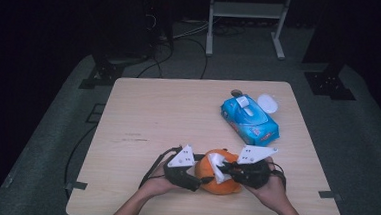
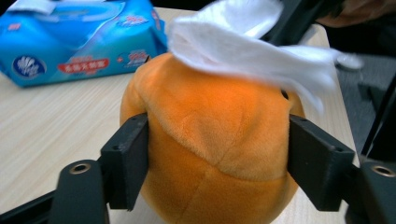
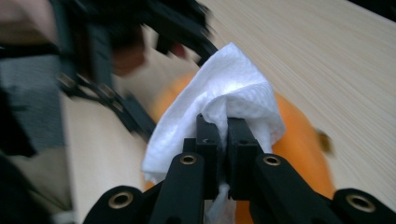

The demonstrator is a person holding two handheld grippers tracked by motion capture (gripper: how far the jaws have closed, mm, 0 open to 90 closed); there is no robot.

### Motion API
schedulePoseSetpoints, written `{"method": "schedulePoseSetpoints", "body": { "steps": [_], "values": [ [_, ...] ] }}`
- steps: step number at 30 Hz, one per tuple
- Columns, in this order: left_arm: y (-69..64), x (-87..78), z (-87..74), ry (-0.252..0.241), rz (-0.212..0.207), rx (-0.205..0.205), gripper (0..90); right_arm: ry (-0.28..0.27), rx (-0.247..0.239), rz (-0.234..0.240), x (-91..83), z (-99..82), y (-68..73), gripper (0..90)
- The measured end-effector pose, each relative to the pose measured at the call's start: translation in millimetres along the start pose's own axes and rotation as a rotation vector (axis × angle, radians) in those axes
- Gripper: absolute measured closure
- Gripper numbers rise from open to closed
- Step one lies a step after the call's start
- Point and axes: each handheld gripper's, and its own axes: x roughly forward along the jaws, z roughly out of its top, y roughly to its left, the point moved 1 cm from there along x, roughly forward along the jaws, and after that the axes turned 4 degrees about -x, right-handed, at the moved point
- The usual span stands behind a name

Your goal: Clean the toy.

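An orange plush toy (image 1: 205,171) sits near the table's front edge, between the person's two hands. My left gripper (image 1: 197,180) is shut on it. In the left gripper view both black pads (image 2: 128,158) press into the sides of the plush toy (image 2: 210,121). My right gripper (image 1: 226,168) comes in from the right, shut on a folded white tissue (image 1: 217,164). In the right gripper view the tissue (image 3: 229,88) is pinched between the closed jaws of this gripper (image 3: 226,135), right over the plush toy (image 3: 299,135). The tissue (image 2: 252,51) lies against the toy's top.
A blue pack of wipes (image 1: 250,119) lies on the wooden table (image 1: 168,111) at the back right, with a small white lid (image 1: 267,103) beside it. The same pack (image 2: 79,42) is behind the toy in the left gripper view. Frame legs stand on the floor beyond the table.
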Motion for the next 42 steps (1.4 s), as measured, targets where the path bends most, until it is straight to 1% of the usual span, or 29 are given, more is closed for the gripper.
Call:
{"method": "schedulePoseSetpoints", "body": {
  "steps": [1,2,4,6,7,9,11,12,14,15,16,17,18,20,21,24,26,29,30,32,33,34,35,36,37,38,40,41,42],
  "values": [
    [-3.7,0.3,1.8,-0.001,0.003,0.033,30.7,-0.014,-0.033,0.013,-0.2,8.5,8.7,84.8],
    [-6.9,0.2,3.5,0.007,0.008,0.071,31.1,-0.013,-0.049,0.005,-0.3,10.7,10.2,84.8],
    [-7.1,0.3,3.4,0.006,0.009,0.071,31.2,-0.009,-0.056,-0.002,-1.0,12.2,10.5,84.8],
    [-5.1,0.2,1.0,0.002,0.001,0.057,31.1,-0.009,-0.045,-0.030,-3.6,9.6,3.2,84.8],
    [-2.0,0.2,-0.7,0.000,-0.005,0.016,28.3,0.008,-0.021,-0.050,-5.1,3.1,-5.6,84.8],
    [2.7,1.5,-0.8,-0.004,-0.017,-0.068,17.8,0.019,0.019,-0.041,-4.6,-6.4,-14.3,84.8],
    [5.0,3.3,-0.3,-0.018,-0.032,-0.135,11.3,0.018,0.049,-0.016,-3.1,-11.1,-15.5,84.8],
    [5.3,4.6,-0.3,-0.017,-0.028,-0.159,11.5,0.017,0.050,-0.009,-2.6,-10.9,-14.3,84.8],
    [4.6,5.3,-0.6,-0.013,-0.022,-0.155,16.1,0.018,0.038,-0.004,-1.6,-8.9,-10.6,84.8],
    [1.0,5.3,-1.1,-0.020,-0.013,-0.123,20.9,0.007,0.020,0.025,1.6,-3.6,-1.3,84.8],
    [-1.4,5.1,-0.5,-0.013,-0.002,-0.087,22.3,0.003,0.013,0.034,2.8,-1.5,2.2,84.8],
    [-3.3,4.7,0.1,-0.015,0.000,-0.064,24.8,-0.001,0.001,0.044,4.3,1.7,6.6,84.8],
    [-5.6,4.0,1.2,-0.012,0.002,-0.035,26.3,-0.001,-0.012,0.043,5.2,4.2,9.4,84.8],
    [-7.3,3.0,1.2,-0.009,0.010,-0.006,28.6,0.004,-0.044,0.025,5.8,9.9,12.8,84.8],
    [-7.4,2.5,0.5,-0.008,0.008,0.001,29.4,0.001,-0.040,0.019,4.9,10.4,11.4,84.8],
    [-7.8,2.1,-0.8,-0.011,0.003,0.010,30.0,0.001,-0.022,-0.013,0.2,6.7,0.8,84.8],
    [-7.8,2.0,-1.8,-0.015,0.000,0.005,30.0,0.010,-0.009,-0.041,-3.6,1.1,-9.0,84.8],
    [-7.2,1.9,-2.4,-0.011,-0.007,0.005,29.7,0.027,0.032,-0.045,-6.3,-9.0,-18.7,84.8],
    [-6.7,2.4,-1.5,-0.010,-0.007,-0.007,28.3,0.032,0.038,-0.042,-6.2,-10.8,-19.0,84.8],
    [-5.0,3.6,1.0,-0.008,-0.010,-0.064,17.7,0.035,0.039,-0.044,-4.5,-10.9,-16.7,84.8],
    [-3.9,4.4,1.2,-0.014,-0.013,-0.096,13.1,0.040,0.029,-0.048,-3.2,-10.1,-15.0,84.8],
    [-3.9,4.4,1.2,-0.014,-0.013,-0.096,10.3,0.040,0.029,-0.048,-3.2,-10.1,-15.0,84.8],
    [-2.1,5.3,-0.1,-0.019,-0.023,-0.144,10.2,0.041,0.023,-0.033,-1.4,-9.0,-11.9,84.8],
    [-2.1,5.3,-0.1,-0.019,-0.023,-0.144,11.4,0.041,0.023,-0.033,-1.4,-9.0,-11.9,84.8],
    [-2.2,5.1,-1.2,-0.016,-0.024,-0.140,16.9,0.051,0.011,-0.030,-0.7,-8.9,-8.5,84.7],
    [-3.7,3.9,-2.1,-0.013,-0.018,-0.114,20.2,0.051,0.006,-0.028,-1.1,-9.1,-8.2,84.7],
    [-5.4,3.7,-2.1,-0.016,-0.018,-0.104,24.5,0.052,0.009,-0.027,-2.0,-9.4,-7.7,84.7],
    [-7.9,3.9,-1.5,-0.017,-0.013,-0.079,24.5,0.051,0.010,-0.027,-3.0,-9.3,-7.5,84.7],
    [-10.8,3.7,-0.5,-0.015,-0.010,-0.034,27.6,0.033,0.007,-0.020,-5.3,-6.7,-5.0,84.8]
  ]
}}
